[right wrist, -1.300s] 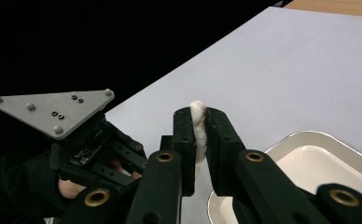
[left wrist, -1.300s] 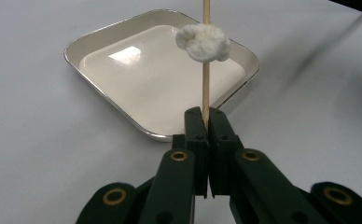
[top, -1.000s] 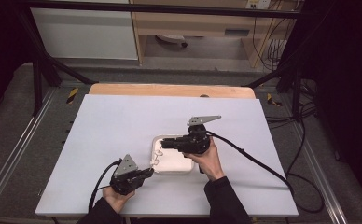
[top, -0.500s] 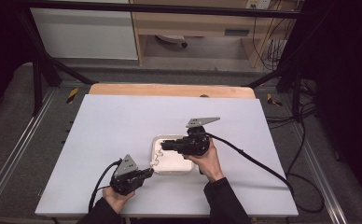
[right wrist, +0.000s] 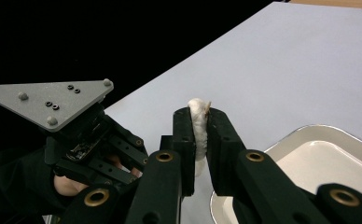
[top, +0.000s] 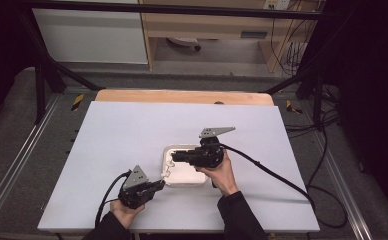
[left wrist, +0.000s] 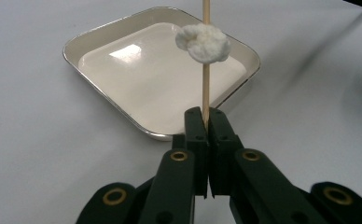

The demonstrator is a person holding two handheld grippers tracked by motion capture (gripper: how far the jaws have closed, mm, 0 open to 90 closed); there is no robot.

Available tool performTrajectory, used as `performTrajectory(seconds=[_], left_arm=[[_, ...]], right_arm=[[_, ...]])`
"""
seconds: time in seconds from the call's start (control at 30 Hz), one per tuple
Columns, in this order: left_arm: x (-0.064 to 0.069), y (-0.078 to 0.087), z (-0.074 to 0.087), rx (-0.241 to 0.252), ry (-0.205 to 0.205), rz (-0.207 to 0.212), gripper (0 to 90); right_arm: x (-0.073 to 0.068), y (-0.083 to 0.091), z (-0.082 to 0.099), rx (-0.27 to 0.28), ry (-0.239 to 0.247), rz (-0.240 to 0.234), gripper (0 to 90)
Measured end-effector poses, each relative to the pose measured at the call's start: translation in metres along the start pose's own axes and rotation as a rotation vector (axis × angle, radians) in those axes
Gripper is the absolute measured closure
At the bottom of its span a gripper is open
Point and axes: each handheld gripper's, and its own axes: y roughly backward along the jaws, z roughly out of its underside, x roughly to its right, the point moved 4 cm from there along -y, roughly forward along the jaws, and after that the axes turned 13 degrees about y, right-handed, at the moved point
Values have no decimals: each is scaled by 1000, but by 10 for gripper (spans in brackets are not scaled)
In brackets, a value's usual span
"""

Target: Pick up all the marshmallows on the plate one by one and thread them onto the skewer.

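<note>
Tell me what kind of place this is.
Likely a lab bench for recording handling work: a white table inside a black frame, trailing cables, and hand-held grippers working a skewer over a tray.

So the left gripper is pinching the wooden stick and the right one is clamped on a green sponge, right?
Not quite: the right gripper is clamped on a white cotton ball, as the right gripper view shows. The left gripper does pinch the wooden stick.

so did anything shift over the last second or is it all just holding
Nothing visibly changed. The left tongs stay shut on the wooden stick, the right tongs stay shut on the white lump threaded on it, and the white tray lies where it was.
</note>
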Motion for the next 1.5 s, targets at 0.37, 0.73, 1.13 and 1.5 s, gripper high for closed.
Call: performTrajectory(seconds=[0.37,0.73,1.13,1.5], left_arm=[[0,1,-1,7,8,2,884],[-3,5,-7,53,14,6,884],[-6,6,-6,48,34,15,882],[-9,5,-9,27,62,24,881]], right_arm=[[0,-1,2,-11,2,4,834],[-3,-20,16,-45,14,-32,786],[3,17,12,-3,87,132,319],[24,48,45,-70,90,270,57]])
